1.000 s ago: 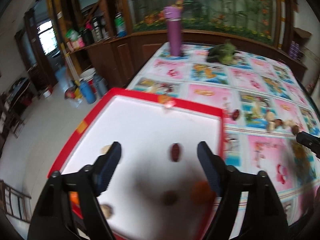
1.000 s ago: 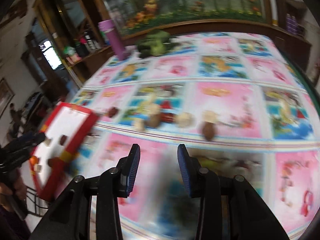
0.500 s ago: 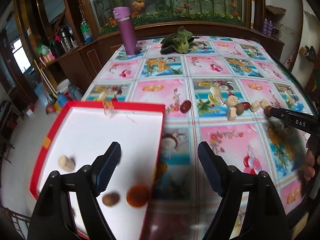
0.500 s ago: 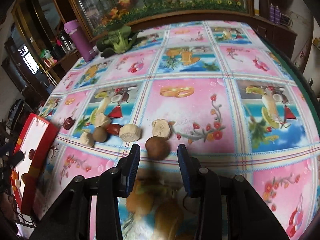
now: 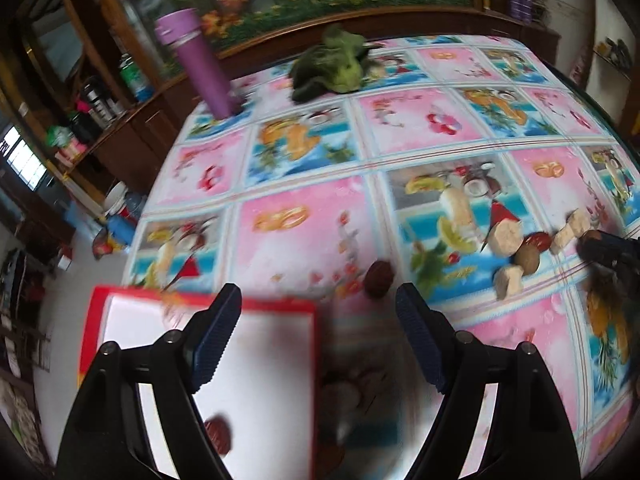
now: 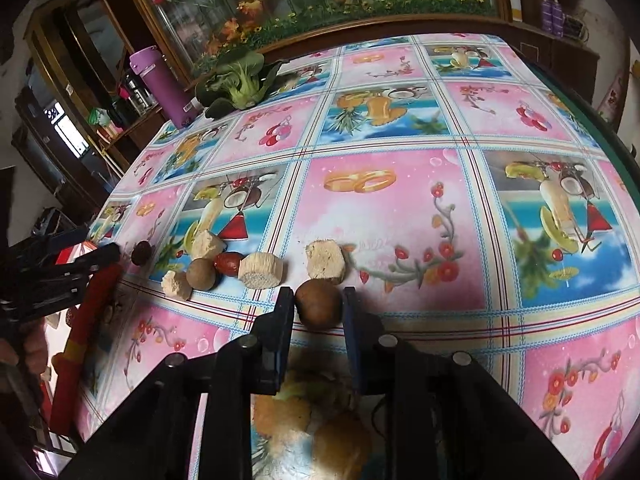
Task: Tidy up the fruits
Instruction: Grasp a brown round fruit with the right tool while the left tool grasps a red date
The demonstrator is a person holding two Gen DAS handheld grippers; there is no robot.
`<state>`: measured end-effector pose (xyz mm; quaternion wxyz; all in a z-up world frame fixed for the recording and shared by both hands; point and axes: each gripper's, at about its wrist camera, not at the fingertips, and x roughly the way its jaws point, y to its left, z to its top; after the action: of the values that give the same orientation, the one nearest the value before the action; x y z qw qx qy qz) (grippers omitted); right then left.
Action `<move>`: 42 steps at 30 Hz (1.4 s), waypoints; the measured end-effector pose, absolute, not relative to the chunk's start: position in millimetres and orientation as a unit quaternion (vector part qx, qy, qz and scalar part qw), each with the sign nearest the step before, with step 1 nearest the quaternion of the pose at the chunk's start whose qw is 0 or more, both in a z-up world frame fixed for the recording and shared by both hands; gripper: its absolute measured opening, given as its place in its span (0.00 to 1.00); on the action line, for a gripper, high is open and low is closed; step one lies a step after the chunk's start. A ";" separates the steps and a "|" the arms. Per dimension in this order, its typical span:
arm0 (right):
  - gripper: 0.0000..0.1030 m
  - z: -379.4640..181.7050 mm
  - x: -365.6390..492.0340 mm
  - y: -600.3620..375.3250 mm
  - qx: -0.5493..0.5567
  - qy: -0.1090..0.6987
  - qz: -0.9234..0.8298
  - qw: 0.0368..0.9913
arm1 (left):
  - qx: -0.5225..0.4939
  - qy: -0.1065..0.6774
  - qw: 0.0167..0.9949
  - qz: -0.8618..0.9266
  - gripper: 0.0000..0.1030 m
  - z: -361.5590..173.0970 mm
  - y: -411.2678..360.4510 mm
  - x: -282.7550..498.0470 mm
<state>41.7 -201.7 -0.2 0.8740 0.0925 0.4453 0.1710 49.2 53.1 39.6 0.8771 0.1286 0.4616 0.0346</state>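
A round brown fruit (image 6: 319, 303) lies on the patterned tablecloth between the fingers of my right gripper (image 6: 319, 307), which stand close on both sides of it. Beside it lie pale cut chunks (image 6: 325, 261), another brown fruit (image 6: 201, 274) and a red date (image 6: 229, 260). My left gripper (image 5: 318, 308) is open and empty over the corner of a red-rimmed white tray (image 5: 200, 303), which holds a dark date (image 5: 218, 434). A dark date (image 5: 378, 279) lies on the cloth just past the left fingers. The fruit cluster (image 5: 524, 256) shows to the right.
A purple bottle (image 6: 162, 84) and a green leafy vegetable (image 6: 236, 80) stand at the far side of the table. A wooden cabinet and glass panel run behind. The table's right edge (image 6: 592, 120) curves close by. The tray hangs over the left table edge.
My right gripper has come forward and down until the brown fruit sits between its fingers. My left gripper has moved forward and right off the tray toward the loose date.
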 end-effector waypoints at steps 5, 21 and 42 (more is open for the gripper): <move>0.22 0.1 42.1 -201.3 0.098 0.446 0.172 0.873 | 0.124 0.492 0.862 0.015 0.73 22.5 43.7 75.0; 0.22 1.1 45.4 -192.5 0.075 0.443 0.168 0.877 | 0.121 0.501 0.857 -0.008 0.23 4.5 24.9 71.9; 0.22 17.5 42.1 -232.1 0.151 0.393 0.119 0.899 | 0.059 0.483 0.873 -0.038 0.23 43.8 -40.4 -24.9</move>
<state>42.1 -232.1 17.5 0.8991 0.1509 0.3935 0.1187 -24.9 -40.4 43.8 0.8729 0.0585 0.4829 -0.0385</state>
